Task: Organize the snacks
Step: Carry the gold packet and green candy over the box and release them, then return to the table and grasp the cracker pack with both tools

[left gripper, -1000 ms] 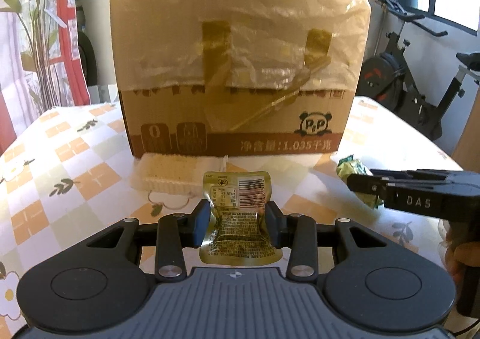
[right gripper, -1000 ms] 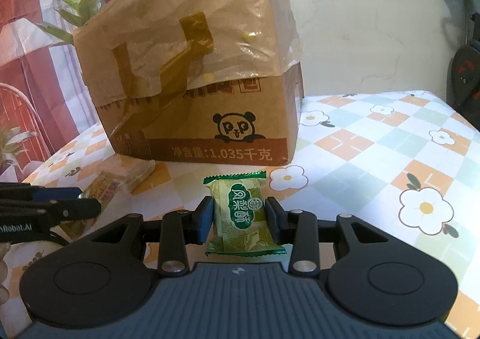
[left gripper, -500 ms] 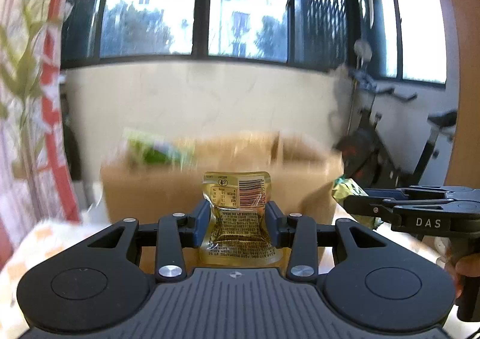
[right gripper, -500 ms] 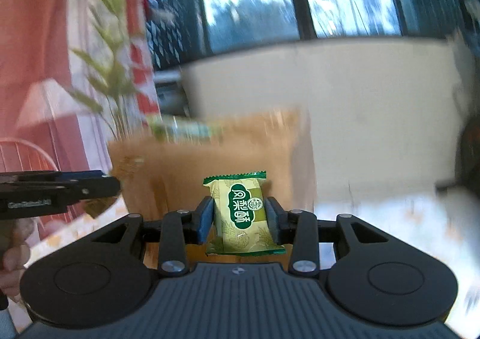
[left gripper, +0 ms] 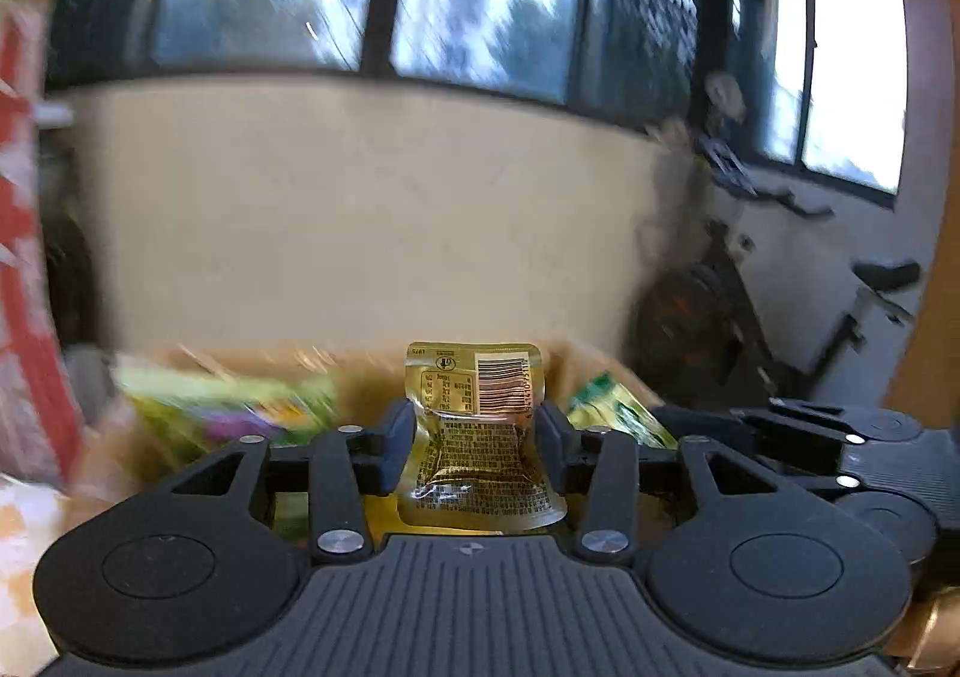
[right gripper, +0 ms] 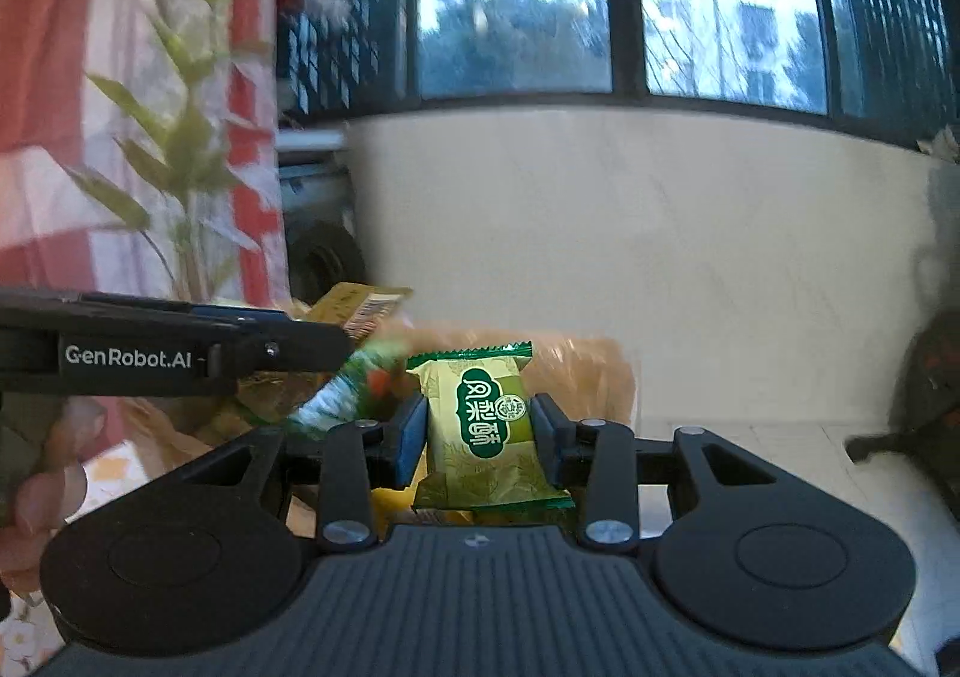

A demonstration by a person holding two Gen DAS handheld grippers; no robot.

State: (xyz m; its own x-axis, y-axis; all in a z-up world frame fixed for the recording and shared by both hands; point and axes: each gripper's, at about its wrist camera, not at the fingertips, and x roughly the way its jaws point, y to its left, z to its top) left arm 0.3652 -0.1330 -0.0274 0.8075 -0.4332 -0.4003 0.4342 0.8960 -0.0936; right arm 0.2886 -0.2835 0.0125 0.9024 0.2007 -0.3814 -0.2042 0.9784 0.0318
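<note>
My left gripper is shut on a gold foil snack pouch with a barcode, held upright above the open top of a brown cardboard box. My right gripper is shut on a green wrapped pastry, also held above the box. Blurred green and yellow snack packets lie inside the box. The right gripper shows at the right of the left wrist view with its green pastry. The left gripper shows at the left of the right wrist view with the gold pouch.
A cream wall and dark-framed windows stand behind the box. An exercise bike is at the right. A plant and red-white curtain are at the left.
Both grippers have risen from table level in front of the box to above its open top, still holding their snacks. The two grippers have come closer together.
</note>
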